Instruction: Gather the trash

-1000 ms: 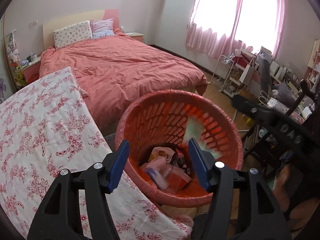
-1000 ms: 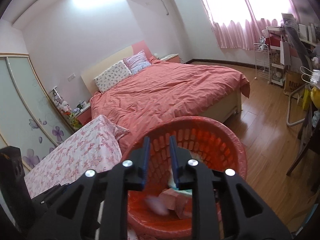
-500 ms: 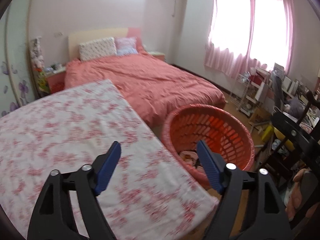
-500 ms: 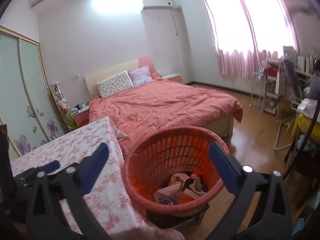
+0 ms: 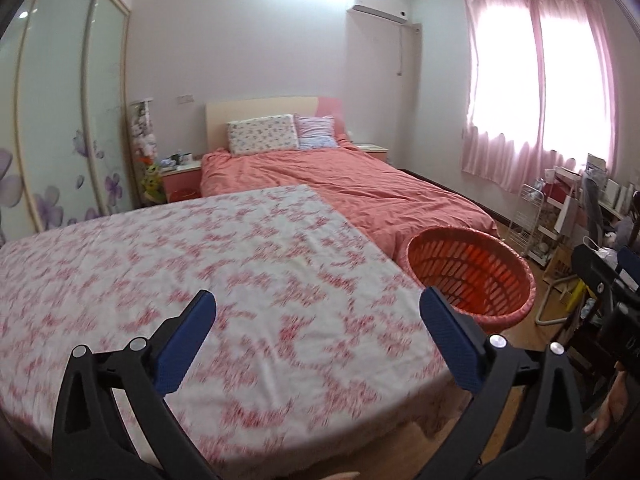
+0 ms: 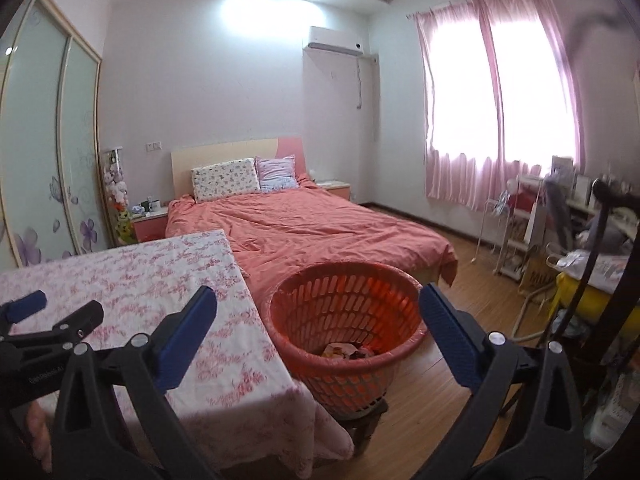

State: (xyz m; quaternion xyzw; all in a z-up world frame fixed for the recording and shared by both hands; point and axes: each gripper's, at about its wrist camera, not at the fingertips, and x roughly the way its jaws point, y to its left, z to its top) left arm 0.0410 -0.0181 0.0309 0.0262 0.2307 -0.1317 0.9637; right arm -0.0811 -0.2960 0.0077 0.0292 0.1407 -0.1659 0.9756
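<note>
A round orange-red plastic basket with slotted walls (image 6: pixel 346 320) stands on the wooden floor (image 6: pixel 460 256) at the foot corner of the table. A few crumpled wrappers and scraps of trash (image 6: pixel 346 350) lie at its bottom; in the left wrist view only the basket's inner wall (image 5: pixel 468 276) shows.

The left gripper (image 5: pixel 318 320) hangs over the table, its blue-padded jaws opening wide with nothing between them; the basket sits at its 2 o'clock. The right gripper (image 6: pixel 318 318) has its jaws spread fully and empty, pointing slightly down, with the basket straight ahead between the fingers and the left gripper at its 9 o'clock.

The table wears a white cloth with red floral print (image 5: pixel 200 264). Beyond, at 12 o'clock, is a bed under a salmon-pink quilt (image 6: pixel 312 224), with pink curtains (image 6: pixel 496 120) at 2 o'clock.
</note>
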